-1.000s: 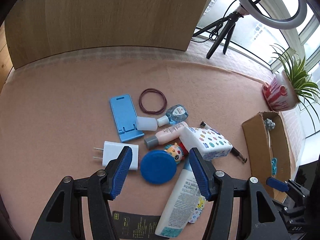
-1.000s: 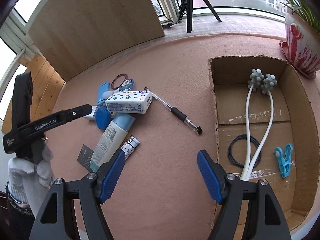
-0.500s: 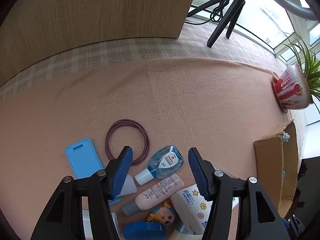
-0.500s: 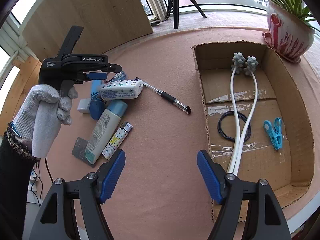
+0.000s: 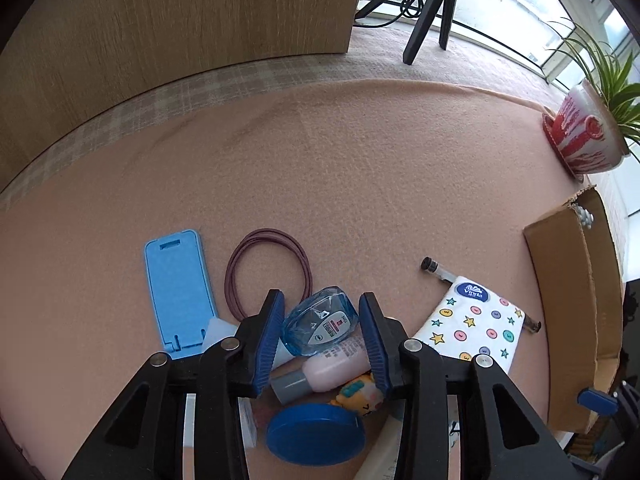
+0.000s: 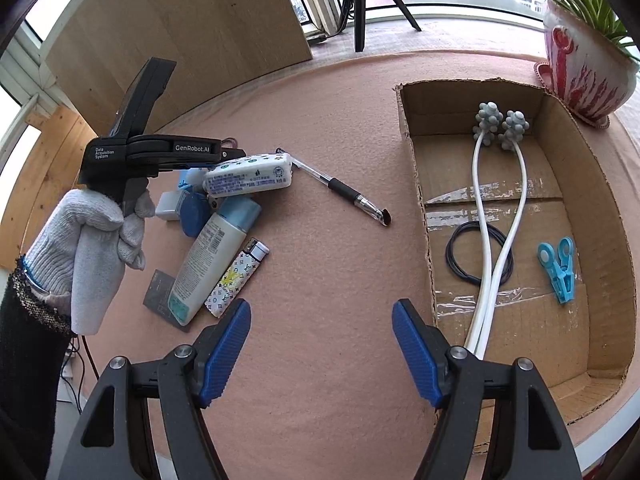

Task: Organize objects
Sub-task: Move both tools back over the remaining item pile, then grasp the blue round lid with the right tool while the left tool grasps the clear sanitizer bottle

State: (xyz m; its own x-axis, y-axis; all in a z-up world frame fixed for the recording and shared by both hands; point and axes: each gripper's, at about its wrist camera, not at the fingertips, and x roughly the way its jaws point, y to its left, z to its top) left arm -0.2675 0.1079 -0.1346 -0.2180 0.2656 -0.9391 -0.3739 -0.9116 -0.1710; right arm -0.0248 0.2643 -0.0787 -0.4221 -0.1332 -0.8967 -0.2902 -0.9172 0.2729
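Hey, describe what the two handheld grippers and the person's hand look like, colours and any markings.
Both grippers, left gripper and right gripper, are black plastic with silver rivets and ribbed blue finger pads. The left one's body carries white lettering, "GenRobot.AI" and "Data Acquisition System". The left hand wears a white knit glove over a dark sleeve with a speckled cuff.

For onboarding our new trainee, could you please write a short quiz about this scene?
1. True or false: the right gripper is open with nothing between its fingers.
2. What lies between the left gripper's fingers? A) clear blue bottle B) lighter C) pen
3. Name the three things in the cardboard box.
Key: 1 true; 2 A; 3 white twin-headed massager, black hair tie, blue clothespin.
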